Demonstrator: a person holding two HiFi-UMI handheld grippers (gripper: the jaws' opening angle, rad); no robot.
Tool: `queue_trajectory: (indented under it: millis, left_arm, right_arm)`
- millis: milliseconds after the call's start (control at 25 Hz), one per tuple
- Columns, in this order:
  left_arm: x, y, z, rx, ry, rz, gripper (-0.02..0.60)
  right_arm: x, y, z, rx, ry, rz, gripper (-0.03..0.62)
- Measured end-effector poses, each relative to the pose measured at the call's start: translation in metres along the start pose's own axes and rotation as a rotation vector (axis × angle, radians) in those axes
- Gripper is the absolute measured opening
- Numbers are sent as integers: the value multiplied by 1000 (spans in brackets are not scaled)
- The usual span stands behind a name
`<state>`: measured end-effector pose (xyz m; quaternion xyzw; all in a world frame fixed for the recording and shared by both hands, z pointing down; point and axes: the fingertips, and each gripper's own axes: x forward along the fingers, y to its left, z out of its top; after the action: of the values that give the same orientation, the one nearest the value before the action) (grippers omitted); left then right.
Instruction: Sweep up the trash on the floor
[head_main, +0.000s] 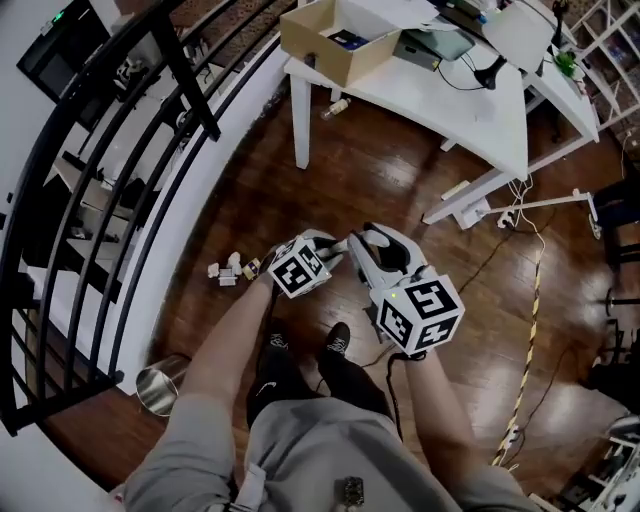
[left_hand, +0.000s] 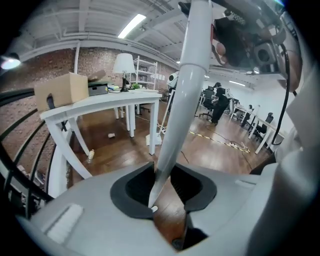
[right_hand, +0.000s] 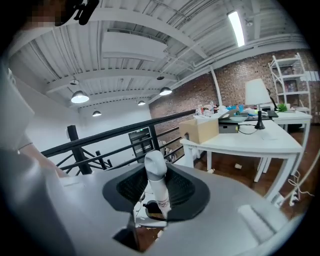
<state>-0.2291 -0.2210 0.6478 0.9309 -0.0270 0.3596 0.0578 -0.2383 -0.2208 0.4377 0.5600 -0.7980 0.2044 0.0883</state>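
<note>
The left claw clamps a long white pole. The right claw grips a short, round-ended white handle. Trash pieces lie at the floor's edge.

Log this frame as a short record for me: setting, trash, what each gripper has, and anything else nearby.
setting: wooden floor beside a black railing; white table carrying a cardboard box
trash: cluster of small pale scraps on the floor near the railing
left gripper: jaws closed on a long white pole
right gripper: jaws closed on a short white handle with a rounded end
tool heads: not visible
nearby: metal bin on the floor by the railing
</note>
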Motion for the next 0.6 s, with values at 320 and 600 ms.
queue_trajectory:
  millis: [320,600]
  left_arm:
    - [27,-76,-33,84,31,-175,106]
    - [-1,-86,-84,152,80,-226,109]
  right_arm:
    - [-53,-8,-63,176,6,-207,104]
    - [-53,34,-94,287,-30,-267,106]
